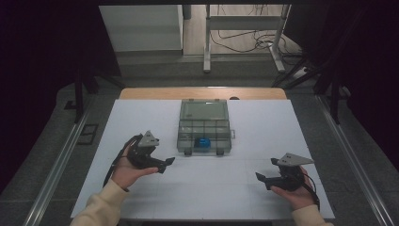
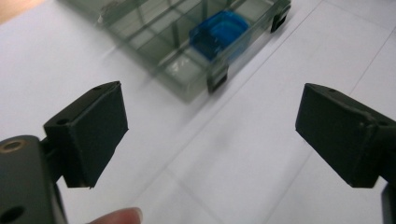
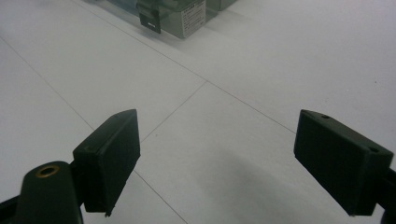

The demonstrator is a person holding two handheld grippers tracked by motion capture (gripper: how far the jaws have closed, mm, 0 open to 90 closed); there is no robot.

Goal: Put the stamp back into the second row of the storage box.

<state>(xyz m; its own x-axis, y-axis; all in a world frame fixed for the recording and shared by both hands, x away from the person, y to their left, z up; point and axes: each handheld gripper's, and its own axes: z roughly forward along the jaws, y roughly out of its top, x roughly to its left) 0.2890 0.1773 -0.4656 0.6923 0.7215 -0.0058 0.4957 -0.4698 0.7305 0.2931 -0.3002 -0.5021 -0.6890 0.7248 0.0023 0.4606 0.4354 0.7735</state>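
Note:
A clear plastic compartment box [image 1: 204, 134] stands in the middle of the white table with its lid [image 1: 204, 110] folded open behind it. A blue item [image 1: 203, 142] lies in a front compartment. My left gripper [image 1: 167, 165] is held open to the box's front left and points toward it. In the left gripper view the jaws stand wide apart around bare table [image 2: 212, 121], with the box [image 2: 154, 42] and the blue item [image 2: 219, 32] ahead. My right gripper [image 1: 264, 169] is open at the front right, and its own view [image 3: 217, 135] has nothing between the jaws.
The white table top [image 1: 263, 127] has faint seam lines and a wooden strip [image 1: 155, 93] along its back edge. Metal rails run along both sides. A desk frame and cables [image 1: 244, 42] stand on the floor beyond. A corner of the box [image 3: 187, 16] shows in the right gripper view.

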